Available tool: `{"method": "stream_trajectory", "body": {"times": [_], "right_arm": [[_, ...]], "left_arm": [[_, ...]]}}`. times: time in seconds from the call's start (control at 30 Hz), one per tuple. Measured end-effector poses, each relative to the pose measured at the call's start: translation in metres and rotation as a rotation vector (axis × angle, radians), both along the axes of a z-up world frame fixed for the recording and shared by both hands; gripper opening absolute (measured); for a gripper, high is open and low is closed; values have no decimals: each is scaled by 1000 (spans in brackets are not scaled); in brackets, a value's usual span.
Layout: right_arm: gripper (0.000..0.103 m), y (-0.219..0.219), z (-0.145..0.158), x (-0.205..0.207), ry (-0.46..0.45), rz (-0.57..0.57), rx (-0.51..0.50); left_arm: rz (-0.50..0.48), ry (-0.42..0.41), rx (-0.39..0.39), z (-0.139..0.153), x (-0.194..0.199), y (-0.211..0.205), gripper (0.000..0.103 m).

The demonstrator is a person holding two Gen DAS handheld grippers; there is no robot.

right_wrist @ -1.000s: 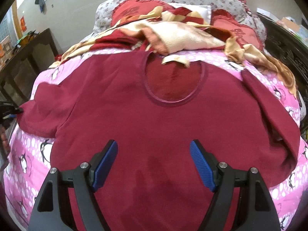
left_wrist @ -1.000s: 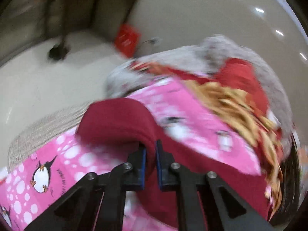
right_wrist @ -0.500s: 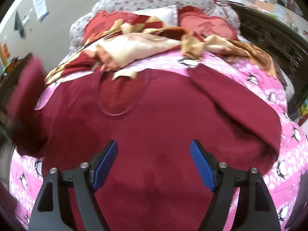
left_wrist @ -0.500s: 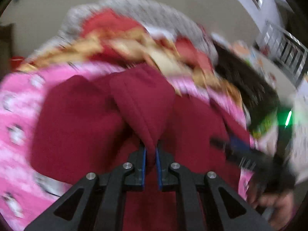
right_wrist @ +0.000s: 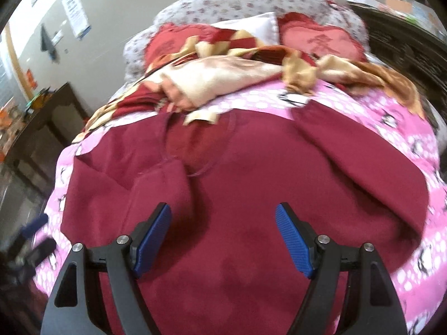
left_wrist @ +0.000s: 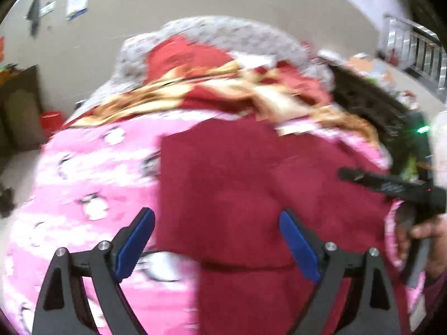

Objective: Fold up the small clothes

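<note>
Bed (right_wrist: 413, 150): soft pink penguin cover under the work; it may dimple or drag when cloth is pulled, skewing any fold.
Sweater (right_wrist: 251, 201): maroon, flat on the cover, collar toward the pillows; a bulky knit likely to spring open.
Blanket (right_wrist: 223, 75): its edge lies on the collar and could snag if the top is lifted.
Folded sleeve (right_wrist: 159, 176): lies across the chest by the collar; unpinned, it may slide off.
Far sleeve (right_wrist: 363, 162): not yet folded, creased.
Left gripper (left_wrist: 216, 240): jaws have just been opening, now wide with nothing between them.
Right gripper (right_wrist: 223, 240): jaws spread, empty, above the hem.
</note>
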State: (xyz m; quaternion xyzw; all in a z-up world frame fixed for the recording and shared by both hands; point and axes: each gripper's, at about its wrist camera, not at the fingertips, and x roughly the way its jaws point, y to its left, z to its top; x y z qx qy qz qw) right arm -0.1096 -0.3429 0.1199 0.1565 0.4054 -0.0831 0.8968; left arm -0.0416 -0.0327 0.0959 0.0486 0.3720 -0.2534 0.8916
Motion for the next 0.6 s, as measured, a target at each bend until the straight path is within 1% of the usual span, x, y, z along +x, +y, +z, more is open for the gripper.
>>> {"method": "stream_trajectory", "body": {"times": [0.03, 0.1, 0.17, 0.2, 0.23, 0.27, 0.3, 0.37, 0.4, 0.47, 0.5, 0.53, 0.57, 0.6], "right_arm": [[81, 4, 0, 6, -8, 16, -5], [81, 15, -4, 24, -1, 61, -7], [81, 24, -15, 42, 56, 99, -15], [75, 27, -25, 53, 94, 112, -24], [63, 28, -30, 57, 110, 128, -17], [24, 27, -34, 58, 128, 150, 8], [15, 24, -34, 56, 139, 154, 31], [15, 13, -23, 34, 90, 131, 44], [15, 7, -16, 20, 67, 132, 34], [18, -5, -11, -6, 53, 135, -4], [24, -12, -11, -19, 74, 119, -47], [27, -20, -12, -29, 116, 83, -107], [29, -30, -13, -40, 154, 33, -169], [29, -38, -11, -48, 160, 8, -187]], "left_arm": [[51, 20, 23, -6, 8, 8, 93], [94, 51, 5, -16, 17, 19, 93], [130, 88, 12, -26, 25, 24, 93], [141, 109, 29, -33, 28, 22, 93], [140, 124, 42, -37, 30, 20, 93], [136, 130, 49, -42, 29, 18, 93], [130, 136, 62, -45, 28, 16, 93], [107, 129, 81, -48, 20, 15, 93], [101, 123, 89, -49, 19, 14, 93], [97, 114, 104, -50, 20, 11, 93], [96, 116, 102, -51, 21, 11, 93], [96, 124, 96, -52, 20, 12, 93], [100, 131, 95, -53, 23, 11, 93], [106, 135, 94, -53, 22, 11, 93]]}}
